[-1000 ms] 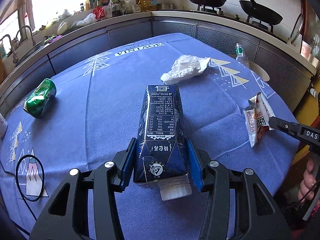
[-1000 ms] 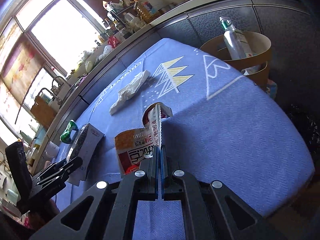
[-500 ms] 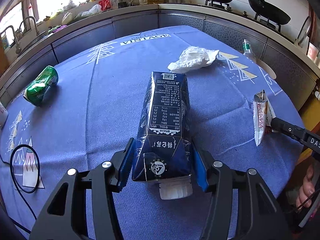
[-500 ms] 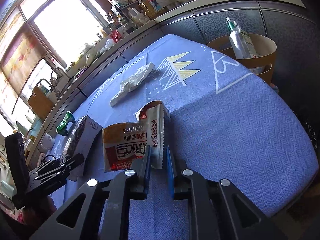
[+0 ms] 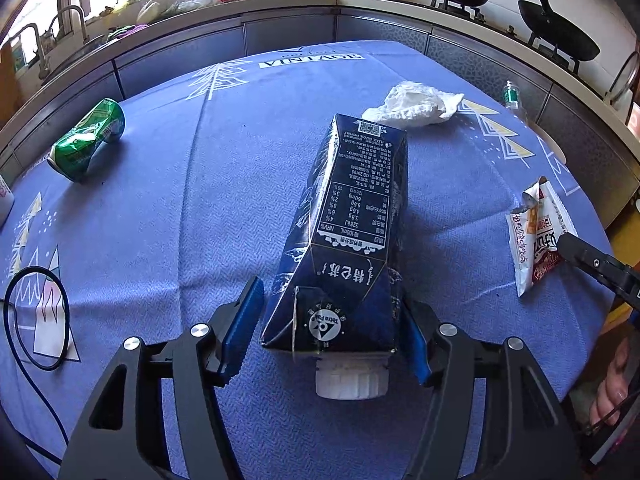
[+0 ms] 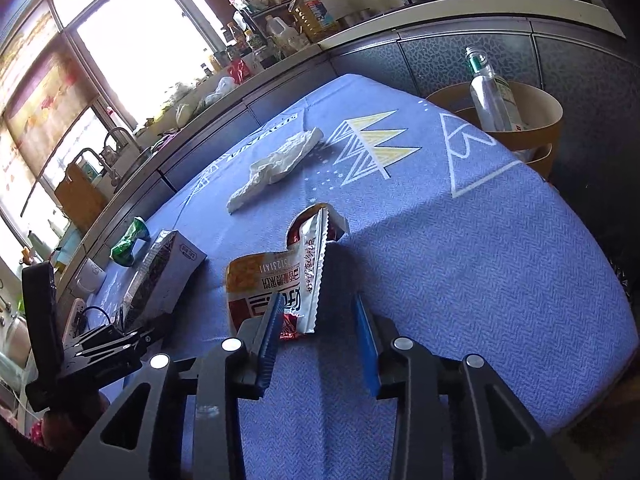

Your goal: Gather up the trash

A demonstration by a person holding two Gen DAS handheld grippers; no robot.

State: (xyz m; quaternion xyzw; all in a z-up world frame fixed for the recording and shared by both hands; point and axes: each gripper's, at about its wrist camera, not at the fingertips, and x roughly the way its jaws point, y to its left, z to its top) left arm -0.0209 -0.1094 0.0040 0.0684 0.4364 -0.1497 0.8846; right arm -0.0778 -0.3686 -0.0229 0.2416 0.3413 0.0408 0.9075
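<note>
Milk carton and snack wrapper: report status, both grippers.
Left gripper open, jaws just widened, milk carton lying between. Right gripper open, jaws just parted, snack wrapper between, unpinched. Nothing blocking.

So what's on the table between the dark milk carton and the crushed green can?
Nothing: the left wrist view shows only bare blue tablecloth between the carton and the can.

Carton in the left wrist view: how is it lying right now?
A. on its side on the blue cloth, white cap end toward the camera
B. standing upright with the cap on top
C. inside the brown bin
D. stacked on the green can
A: the carton lies lengthwise on the blue cloth, its white cap nearest the camera, between the left claw's spread fingers.
</note>
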